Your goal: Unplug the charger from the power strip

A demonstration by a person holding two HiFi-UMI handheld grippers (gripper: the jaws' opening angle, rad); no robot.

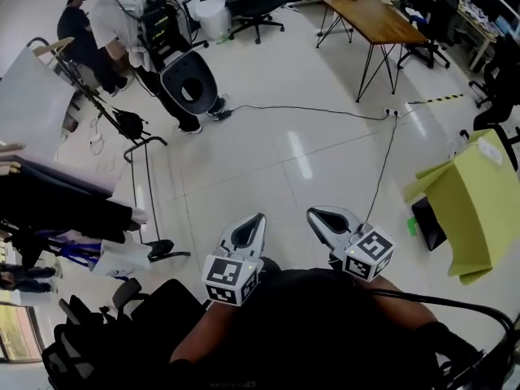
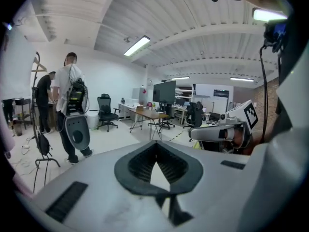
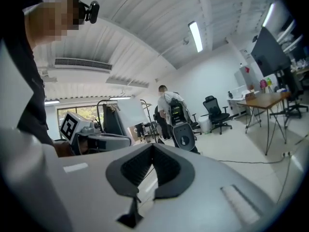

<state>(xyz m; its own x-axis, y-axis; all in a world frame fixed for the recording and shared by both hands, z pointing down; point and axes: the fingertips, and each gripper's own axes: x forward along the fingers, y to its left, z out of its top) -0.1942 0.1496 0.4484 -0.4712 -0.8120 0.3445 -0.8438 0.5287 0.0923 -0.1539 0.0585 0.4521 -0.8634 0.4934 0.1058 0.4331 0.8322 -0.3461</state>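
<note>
- Low in the head view, close against a dark torso, the left gripper and right gripper point out over the floor, side by side but apart.
- The left gripper view shows its jaws clenched tip to tip with nothing between them. Only a sliver of floor shows through the gap below the tips.
- The right gripper view shows the same: jaws pressed together and empty.
- Across the floor, a cable runs to a small pale power strip beside the table legs, well apart from both grippers.
- A second cable drops from the strip towards the grippers, and its near end is hidden behind the right gripper.
- The strip is too small to show whether the charger sits in it, and no view makes the charger out.
- The table is cut off at the top edge of the head view.
- A person wearing a backpack stands at upper left, head clipped by the frame. Someone else stands behind, mostly hidden.
- A rack stands at the left, its upper part covered by dark cloth.
- At the right, a yellow-green panel runs out of frame, and what it is cannot be told.
</note>
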